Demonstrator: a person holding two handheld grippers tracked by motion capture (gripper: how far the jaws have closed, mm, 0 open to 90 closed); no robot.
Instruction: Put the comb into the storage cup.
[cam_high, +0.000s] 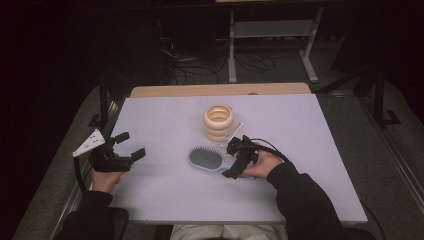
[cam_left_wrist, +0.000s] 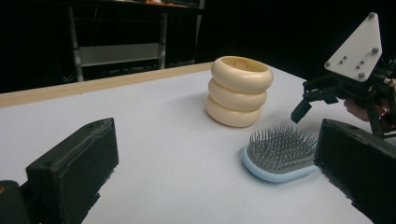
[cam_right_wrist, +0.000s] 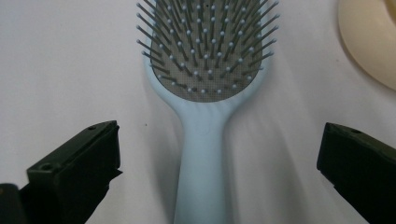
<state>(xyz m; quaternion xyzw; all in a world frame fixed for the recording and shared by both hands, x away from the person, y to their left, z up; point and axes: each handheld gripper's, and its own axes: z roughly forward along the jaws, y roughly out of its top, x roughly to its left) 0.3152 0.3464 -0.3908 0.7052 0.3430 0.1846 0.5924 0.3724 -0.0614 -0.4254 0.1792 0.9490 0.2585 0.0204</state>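
Left gripper (cam_high: 125, 146): black, blocky jaws, white triangular plate with screws, black cable. Right gripper (cam_high: 237, 157): black, looped black cable. Sleeves (cam_high: 300, 195): black, long. Trousers: light.

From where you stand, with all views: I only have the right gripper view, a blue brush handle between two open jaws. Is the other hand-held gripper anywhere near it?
Observer: No. The left hand-held gripper is held at the table's left edge, apart from the hairbrush, jaws open.
Operator: What's the cream thing at my top right?
Observer: A ribbed cream holder, three stacked rings, open on top, standing upright just beyond the brush head.
Operator: Is my gripper touching the handle?
Observer: The right hand-held gripper straddles the handle with gaps on both sides.
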